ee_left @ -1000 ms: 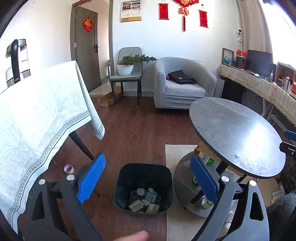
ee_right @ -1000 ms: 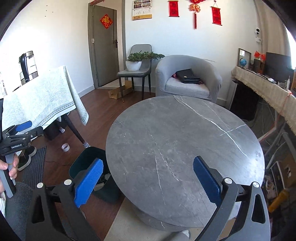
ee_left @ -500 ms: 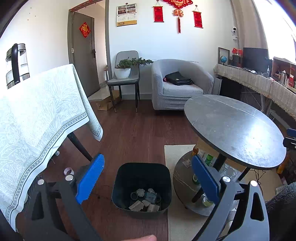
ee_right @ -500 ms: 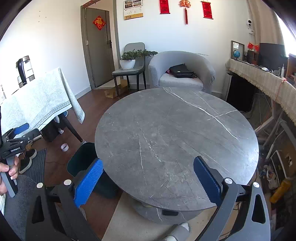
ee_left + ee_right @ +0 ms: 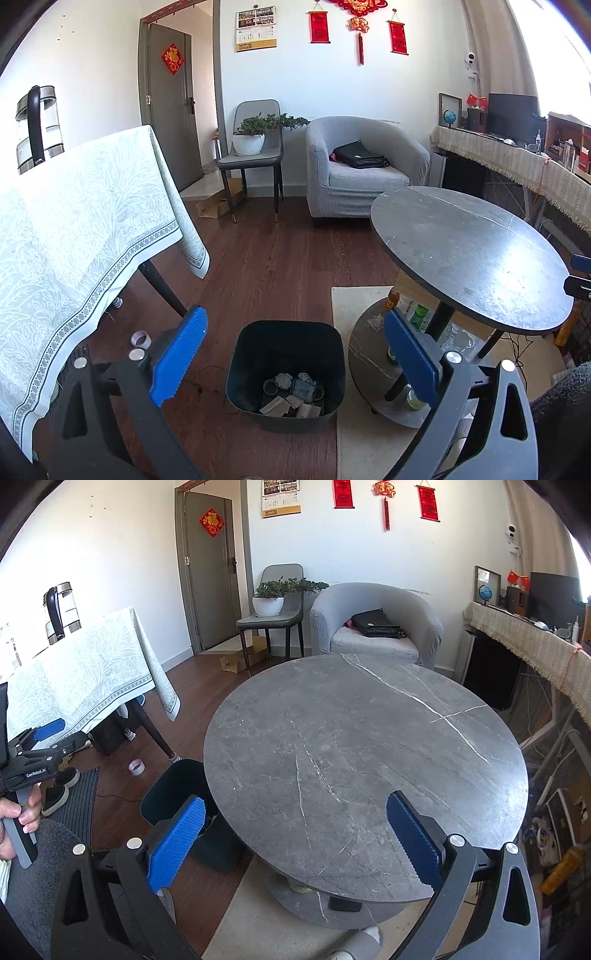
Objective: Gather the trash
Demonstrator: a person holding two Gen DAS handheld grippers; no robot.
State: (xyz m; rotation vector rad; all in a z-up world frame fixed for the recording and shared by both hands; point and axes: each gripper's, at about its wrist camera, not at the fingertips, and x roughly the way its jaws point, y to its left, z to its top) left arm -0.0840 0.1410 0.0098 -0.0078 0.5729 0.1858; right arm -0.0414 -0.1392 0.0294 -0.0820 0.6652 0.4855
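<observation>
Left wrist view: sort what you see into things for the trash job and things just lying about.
For the job:
- dark square plastic bin on the floor, crumpled scraps inside
- open left gripper
- open right gripper

Lying about:
- round grey marble table
- tape roll on the floor
- glass kettle
- grey armchair

Place: a home living room, sunlight coming in from the right.
Seating: a grey armchair [image 5: 364, 166] holding a black bag [image 5: 358, 156], a chair [image 5: 255, 147] carrying a potted plant [image 5: 255, 133].
Tables: a round grey marble table [image 5: 362, 760] sitting on a rug [image 5: 351, 369]; a table under a patterned cloth [image 5: 74, 221] bearing a kettle [image 5: 35, 129].
Walls: red hangings [image 5: 356, 22] and a calendar [image 5: 256, 27] hanging beside a door [image 5: 171, 114].
Floor: dark wood boards [image 5: 266, 266].
</observation>
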